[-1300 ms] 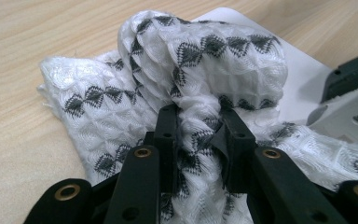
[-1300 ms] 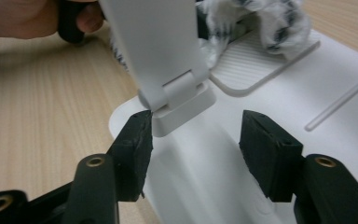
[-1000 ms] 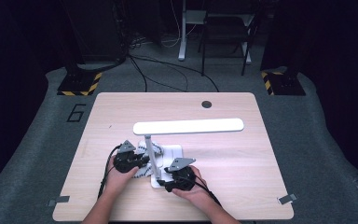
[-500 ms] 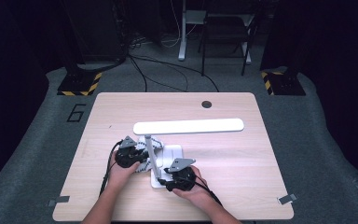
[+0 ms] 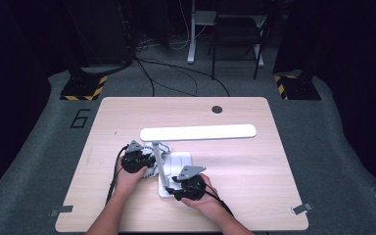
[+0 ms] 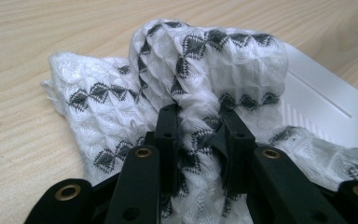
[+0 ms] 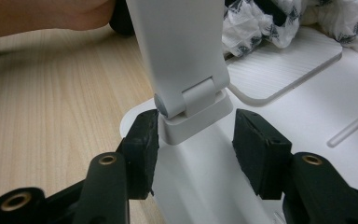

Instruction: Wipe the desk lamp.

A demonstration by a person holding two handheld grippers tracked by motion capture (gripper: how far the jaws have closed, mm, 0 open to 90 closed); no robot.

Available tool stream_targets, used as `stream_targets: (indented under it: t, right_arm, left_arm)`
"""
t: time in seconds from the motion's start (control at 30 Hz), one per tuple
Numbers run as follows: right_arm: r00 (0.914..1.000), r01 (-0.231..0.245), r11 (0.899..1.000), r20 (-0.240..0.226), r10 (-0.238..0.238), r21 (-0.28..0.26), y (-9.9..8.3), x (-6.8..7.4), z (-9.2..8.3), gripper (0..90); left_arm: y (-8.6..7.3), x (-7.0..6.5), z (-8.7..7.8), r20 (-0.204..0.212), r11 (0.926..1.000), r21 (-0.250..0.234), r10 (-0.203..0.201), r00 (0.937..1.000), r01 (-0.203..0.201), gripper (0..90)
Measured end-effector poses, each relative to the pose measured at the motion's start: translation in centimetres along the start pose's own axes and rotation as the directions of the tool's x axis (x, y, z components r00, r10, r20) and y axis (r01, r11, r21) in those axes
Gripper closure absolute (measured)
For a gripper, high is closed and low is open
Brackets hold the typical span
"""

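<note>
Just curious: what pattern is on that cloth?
White cloth with dark grey diamonds, clearest in the left gripper view.

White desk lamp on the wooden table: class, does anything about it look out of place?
Yes: a crumpled white cloth with dark diamond pattern, pinched in the left gripper, lies bunched on the white desk lamp's flat base; likely wiping it.

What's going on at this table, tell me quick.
A person is cleaning a white desk lamp with two hand-held grippers. The left gripper is shut on a white cloth with a dark diamond pattern, bunched at the edge of the lamp's base. The right gripper sits astride the hinge block at the foot of the lamp's arm; its jaws have just been closing, one pad at the block, the other apart from it.
</note>
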State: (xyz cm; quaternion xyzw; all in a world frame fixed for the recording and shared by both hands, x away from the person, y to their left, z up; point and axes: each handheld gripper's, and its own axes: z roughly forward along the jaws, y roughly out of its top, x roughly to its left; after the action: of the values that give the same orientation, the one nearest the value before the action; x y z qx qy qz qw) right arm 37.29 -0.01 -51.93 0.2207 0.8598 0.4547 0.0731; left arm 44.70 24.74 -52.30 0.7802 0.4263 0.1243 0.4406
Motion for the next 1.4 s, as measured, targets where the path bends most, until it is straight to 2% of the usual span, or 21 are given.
stream_targets:
  t: [0.1,0.2,0.37,0.43,0.8,0.9,1.0,1.23,1.3,1.4]
  right_arm:
    - [1.0,-0.002,1.0,0.004,0.002,-0.004,0.0,0.1,0.0,50.3]
    - [0.9998,-0.017,1.0,0.005,0.017,-0.003,-0.1,0.2,0.0,50.3]
    - [0.9998,-0.018,1.0,0.0,0.018,-0.004,-0.1,0.1,0.0,50.7]
    - [0.9997,-0.023,1.0,0.003,0.023,-0.002,-0.1,0.1,-0.1,51.0]
    - [0.9999,-0.016,1.0,0.002,0.016,-0.006,-0.2,-0.1,-0.1,52.4]
    - [0.9998,-0.02,1.0,0.001,0.02,-0.005,-0.2,0.0,-0.1,52.4]
    - [0.9998,-0.022,1.0,0.0,0.022,-0.006,-0.2,-0.1,-0.1,52.4]
    - [0.9998,-0.022,1.0,-0.001,0.022,-0.005,-0.2,-0.1,-0.1,52.4]
    - [0.9998,-0.022,1.0,-0.001,0.022,-0.005,-0.2,-0.1,-0.1,52.4]
    - [0.9997,-0.022,1.0,-0.002,0.022,-0.004,-0.2,-0.1,-0.1,52.4]
  left_arm:
    - [0.0,0.1,0.1,-0.01,1.0,-0.005,-0.002,0.9999,0.002,72.2]
    - [0.0,0.2,0.2,-0.012,0.9996,-0.016,-0.023,0.9997,0.023,72.2]
    - [0.7,-0.1,0.5,-0.025,0.9999,0.014,0.005,0.9997,-0.005,72.2]
    - [0.7,-0.2,0.7,-0.026,0.9999,0.015,-0.005,0.9997,0.006,72.3]
    - [0.0,-0.9,0.3,0.016,0.9994,0.032,0.013,0.9998,-0.014,73.1]
    - [-0.1,-0.9,0.0,0.022,0.9977,0.043,0.052,0.9984,-0.053,73.1]
    - [-0.5,-1.3,-0.3,0.028,0.9992,0.034,0.022,0.9994,-0.022,73.1]
    - [-1.1,-1.8,-0.8,0.046,0.9986,0.029,0.042,0.9981,-0.043,73.1]
    - [-1.2,-1.9,-1.1,0.059,0.9973,0.044,0.056,0.9967,-0.058,73.1]
    - [-1.5,-2.2,-1.2,0.054,0.9978,0.031,0.057,0.9969,-0.059,73.1]
